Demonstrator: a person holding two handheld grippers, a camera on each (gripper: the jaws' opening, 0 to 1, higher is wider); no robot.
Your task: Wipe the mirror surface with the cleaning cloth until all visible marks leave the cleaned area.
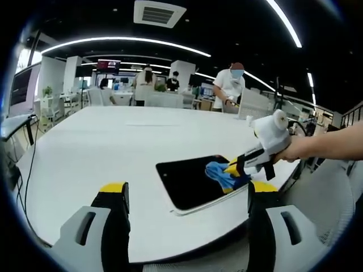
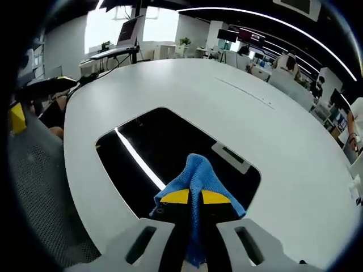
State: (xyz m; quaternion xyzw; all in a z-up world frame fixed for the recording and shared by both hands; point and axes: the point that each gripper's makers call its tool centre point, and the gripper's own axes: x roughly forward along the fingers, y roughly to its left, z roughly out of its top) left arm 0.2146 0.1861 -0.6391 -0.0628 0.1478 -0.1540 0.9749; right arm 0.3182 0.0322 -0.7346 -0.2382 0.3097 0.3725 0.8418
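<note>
While the right gripper (image 2: 195, 198), jaws pinched on the blue cleaning cloth (image 2: 195, 173), presses it to the mirror (image 2: 164, 147) at lower centre, the left gripper (image 1: 184, 195) hangs open, empty; marks unreadable, wiping seemingly unfinished.

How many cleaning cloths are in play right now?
1. A blue cloth, pinched in the right gripper, its free end on the mirror lying flat on the white table. The left gripper holds none.

Left gripper view looks across the desk (image 1: 113, 147) from its near edge, well back from the mirror (image 1: 193, 181). Right gripper view looks steeply down, close above the same mirror (image 2: 164, 153).
</note>
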